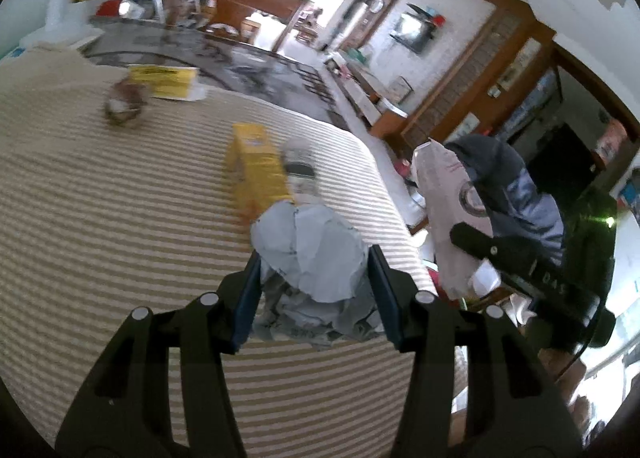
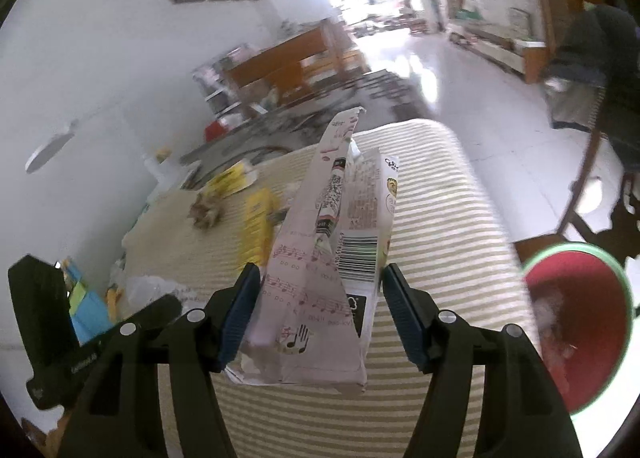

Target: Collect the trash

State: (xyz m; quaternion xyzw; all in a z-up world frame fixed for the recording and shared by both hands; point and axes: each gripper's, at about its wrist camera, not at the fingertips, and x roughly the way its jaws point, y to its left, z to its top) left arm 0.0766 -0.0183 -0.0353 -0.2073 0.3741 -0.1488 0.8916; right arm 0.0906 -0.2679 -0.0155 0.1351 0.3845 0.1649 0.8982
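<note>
My left gripper (image 1: 314, 272) is shut on a crumpled grey-white paper wad (image 1: 316, 254) just above the striped table (image 1: 120, 217). My right gripper (image 2: 316, 298) is shut on a torn pink-white snack carton (image 2: 332, 258) printed with music notes and a barcode, held upright over the table (image 2: 440, 258). The carton and right gripper also show in the left wrist view (image 1: 448, 209), beyond the table's right edge. A red bin with a green rim (image 2: 580, 322) sits low at the right.
On the table lie a yellow box (image 1: 254, 165), a small white-grey packet (image 1: 300, 169), a yellow flat package (image 1: 168, 79) and a brown crumpled wrapper (image 1: 122, 105). A chair draped with dark clothes (image 1: 516, 185) stands right of the table.
</note>
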